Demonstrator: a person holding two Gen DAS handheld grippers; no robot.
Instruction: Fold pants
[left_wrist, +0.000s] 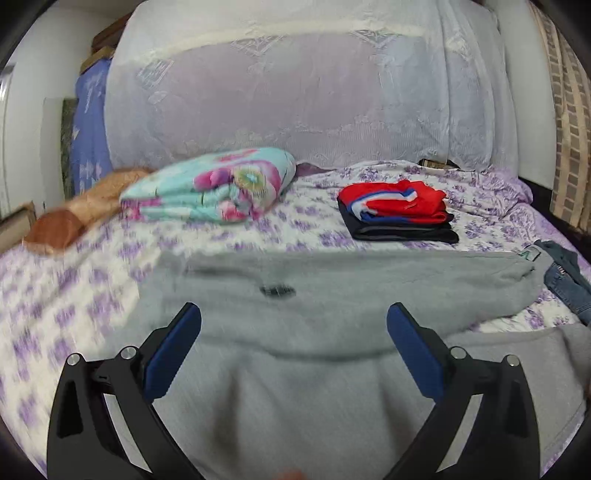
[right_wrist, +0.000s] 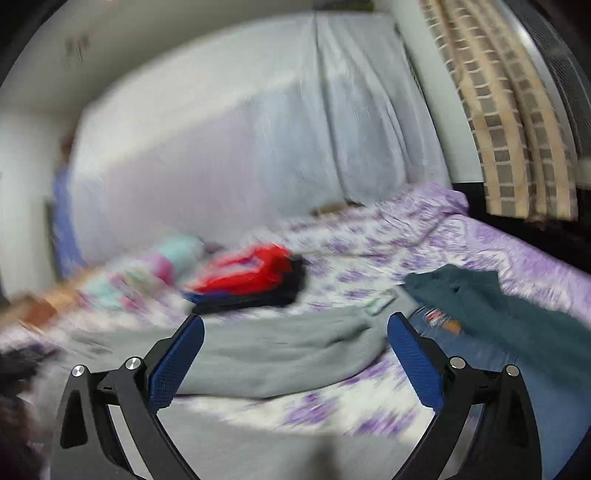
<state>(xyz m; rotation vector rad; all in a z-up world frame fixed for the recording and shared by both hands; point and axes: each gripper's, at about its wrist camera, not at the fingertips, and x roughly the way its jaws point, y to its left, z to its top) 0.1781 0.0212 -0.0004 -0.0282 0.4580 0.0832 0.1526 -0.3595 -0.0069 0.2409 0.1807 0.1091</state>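
The left gripper (left_wrist: 293, 319) stands wide, nothing between its blue pads, above the soft grey fleece pants (left_wrist: 332, 295) spread across the purple-flowered bedsheet (left_wrist: 74, 288). The right gripper (right_wrist: 295, 332) gapes equally wide and empty; the pants' leg (right_wrist: 280, 350) lies just ahead, blue denim jeans (right_wrist: 472, 350) beyond its right finger.

Matt, fleecy grey cloth pants (left_wrist: 332, 317) on smooth printed cotton-like bedsheet (left_wrist: 74, 295); lacy white curtain (left_wrist: 295, 92).
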